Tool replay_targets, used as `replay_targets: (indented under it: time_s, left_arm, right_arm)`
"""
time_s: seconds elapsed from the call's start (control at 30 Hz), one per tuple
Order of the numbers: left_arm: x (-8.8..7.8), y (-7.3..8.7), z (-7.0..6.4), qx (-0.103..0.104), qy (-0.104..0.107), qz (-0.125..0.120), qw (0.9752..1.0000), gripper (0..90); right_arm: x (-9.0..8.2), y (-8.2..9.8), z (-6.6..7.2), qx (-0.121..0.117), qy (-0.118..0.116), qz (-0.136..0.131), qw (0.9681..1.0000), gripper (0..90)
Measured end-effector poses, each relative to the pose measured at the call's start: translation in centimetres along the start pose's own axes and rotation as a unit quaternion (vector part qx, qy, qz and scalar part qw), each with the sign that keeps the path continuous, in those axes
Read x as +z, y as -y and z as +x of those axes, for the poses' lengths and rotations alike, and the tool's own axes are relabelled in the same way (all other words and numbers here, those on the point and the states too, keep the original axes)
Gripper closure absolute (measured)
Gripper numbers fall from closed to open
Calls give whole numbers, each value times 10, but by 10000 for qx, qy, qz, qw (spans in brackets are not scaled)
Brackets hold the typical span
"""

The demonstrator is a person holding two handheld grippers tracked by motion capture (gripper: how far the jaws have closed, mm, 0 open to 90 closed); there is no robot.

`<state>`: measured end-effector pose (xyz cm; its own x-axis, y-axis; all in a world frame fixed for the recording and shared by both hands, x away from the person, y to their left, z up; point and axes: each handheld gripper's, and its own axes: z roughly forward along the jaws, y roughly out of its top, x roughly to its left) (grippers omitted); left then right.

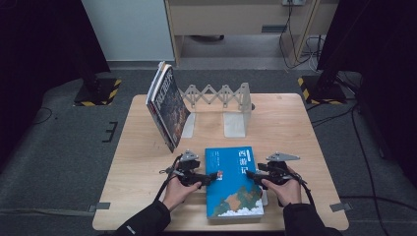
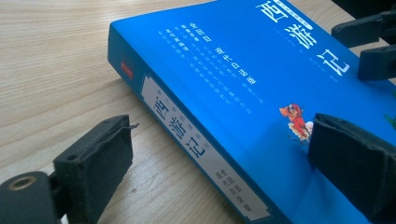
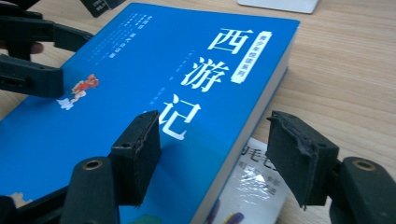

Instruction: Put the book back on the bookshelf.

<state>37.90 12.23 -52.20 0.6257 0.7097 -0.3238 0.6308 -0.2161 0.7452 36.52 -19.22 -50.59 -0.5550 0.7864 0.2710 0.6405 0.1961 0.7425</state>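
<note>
free: table front-left (image 1: pixel 133 196) | blocked: leaning books (image 1: pixel 167 105), bookend rack (image 1: pixel 221 98) behind

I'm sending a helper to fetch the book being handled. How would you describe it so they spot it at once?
On the wooden table, look at the near edge, in front of the grey expanding book rack. The blue book lies flat between both grippers; unlike the dark books leaning upright, it has white Chinese characters.
</note>
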Motion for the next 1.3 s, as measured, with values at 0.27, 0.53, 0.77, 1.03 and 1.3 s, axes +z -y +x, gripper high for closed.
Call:
replay_targets:
  time_s: [0.27,0.53,0.77,1.03,1.3]
  left_arm:
    - [8,2,4,-255,244,-27,9994,19]
    - [19,4,5,-434,478,-105,9979,9]
    - [21,4,7,-527,557,-94,9970,0]
    - [21,4,8,-545,607,-102,9966,0]
    - [21,4,10,-497,676,-139,9964,0]
  right_arm:
    - [5,0,-1,131,-108,9,9999,336]
    - [7,2,-3,334,-239,24,9992,329]
    - [8,2,-3,423,-294,26,9987,328]
    - [10,3,-3,502,-337,13,9982,330]
    - [11,4,-4,551,-379,14,9978,327]
